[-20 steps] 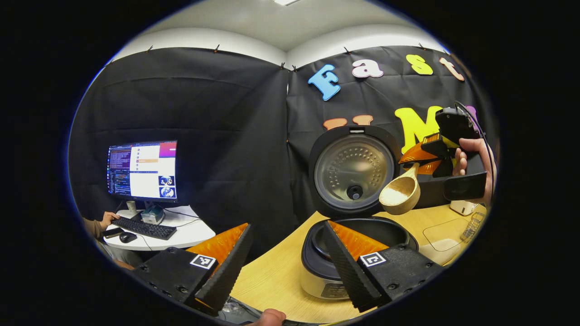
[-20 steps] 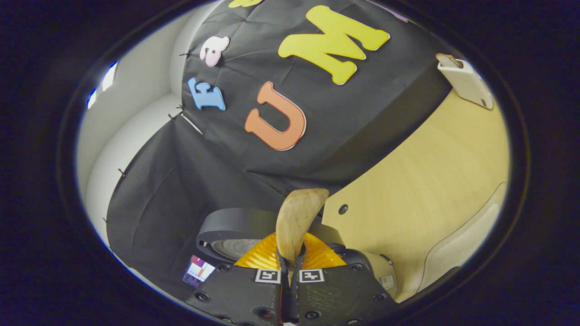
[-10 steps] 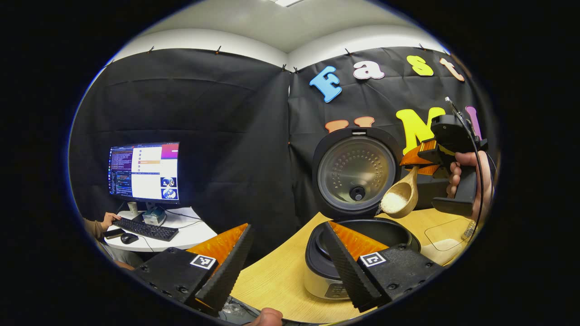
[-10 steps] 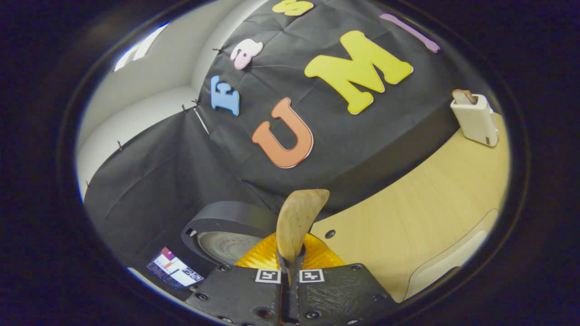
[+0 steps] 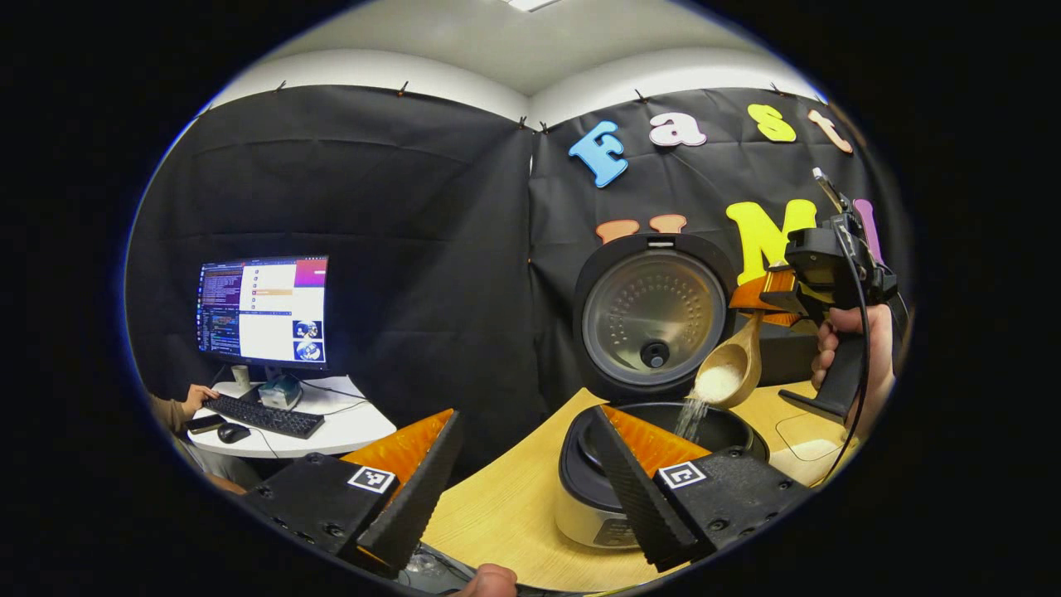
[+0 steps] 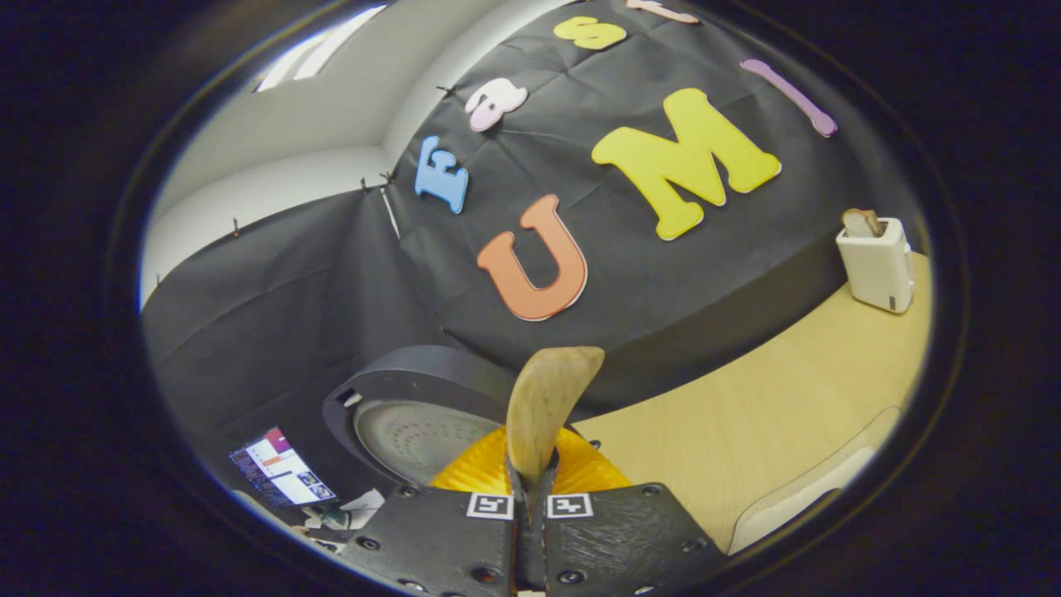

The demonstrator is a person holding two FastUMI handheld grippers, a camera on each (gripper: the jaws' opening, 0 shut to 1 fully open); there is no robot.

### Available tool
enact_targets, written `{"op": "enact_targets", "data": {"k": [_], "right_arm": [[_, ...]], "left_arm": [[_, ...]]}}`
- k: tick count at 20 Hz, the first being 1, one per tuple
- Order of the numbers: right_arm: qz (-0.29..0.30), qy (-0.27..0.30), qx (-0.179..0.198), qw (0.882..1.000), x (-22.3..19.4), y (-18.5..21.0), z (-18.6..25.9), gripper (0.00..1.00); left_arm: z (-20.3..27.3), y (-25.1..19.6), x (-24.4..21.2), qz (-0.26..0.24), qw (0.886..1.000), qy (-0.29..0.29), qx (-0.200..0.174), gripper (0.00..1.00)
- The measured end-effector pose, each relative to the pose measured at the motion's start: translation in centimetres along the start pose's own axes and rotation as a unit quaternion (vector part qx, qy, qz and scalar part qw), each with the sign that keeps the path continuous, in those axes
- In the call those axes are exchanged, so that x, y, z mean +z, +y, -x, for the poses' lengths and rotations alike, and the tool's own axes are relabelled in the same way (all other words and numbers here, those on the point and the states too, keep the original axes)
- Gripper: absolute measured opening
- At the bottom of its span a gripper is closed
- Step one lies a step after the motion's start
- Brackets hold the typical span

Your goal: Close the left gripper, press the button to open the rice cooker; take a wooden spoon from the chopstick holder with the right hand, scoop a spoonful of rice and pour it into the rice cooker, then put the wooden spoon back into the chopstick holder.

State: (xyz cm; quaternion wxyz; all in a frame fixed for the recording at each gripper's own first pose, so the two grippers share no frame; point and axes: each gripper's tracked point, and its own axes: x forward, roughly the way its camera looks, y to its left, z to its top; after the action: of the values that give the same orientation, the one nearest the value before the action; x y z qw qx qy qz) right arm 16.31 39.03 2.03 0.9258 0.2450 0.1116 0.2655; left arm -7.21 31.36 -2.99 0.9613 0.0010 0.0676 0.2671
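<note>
Fingers (image 6: 554, 477) of the right gripper (image 6: 530, 506) are clamping the wooden spoon (image 5: 728, 375), tipping rice (image 5: 690, 414) into the open rice cooker (image 5: 655, 448); left gripper (image 5: 522, 481) is idling wide apart, empty. Judging progress: only returning the spoon is remaining.

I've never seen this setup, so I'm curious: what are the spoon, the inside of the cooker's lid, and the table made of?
The spoon looks like unvarnished wood: pale tan, matte, faint grain. The lid's inner plate seems to be brushed metal: grey, dull sheen, rows of dimples. The table has a light wood-grain surface, smooth; whether solid wood or laminate can't be told.
</note>
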Motion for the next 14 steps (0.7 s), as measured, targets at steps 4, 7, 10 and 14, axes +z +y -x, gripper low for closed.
{"op": "enact_targets", "data": {"k": [4, 7, 10, 14], "right_arm": [[0.055, -0.02, 0.009, 0.998, -0.5, 1.4, 0.2, 0.0], [0.088, -0.033, 0.019, 0.995, -0.3, 2.8, 0.6, 0.0], [0.15, -0.052, 0.032, 0.987, -0.7, 4.6, 1.0, 0.0], [0.258, -0.085, 0.061, 0.96, -1.1, 7.6, 1.8, 0.0]], "left_arm": [[0.0, 0.1, -0.2, 0.005, 1.0, 0.003, -0.003, 0.99], [0.0, 0.1, -0.2, 0.006, 1.0, 0.003, -0.003, 0.99], [0.0, 0.4, 0.0, 0.007, 1.0, -0.001, 0.002, 0.99], [0.2, 0.6, 0.5, 0.011, 1.0, -0.009, 0.006, 0.99]]}}
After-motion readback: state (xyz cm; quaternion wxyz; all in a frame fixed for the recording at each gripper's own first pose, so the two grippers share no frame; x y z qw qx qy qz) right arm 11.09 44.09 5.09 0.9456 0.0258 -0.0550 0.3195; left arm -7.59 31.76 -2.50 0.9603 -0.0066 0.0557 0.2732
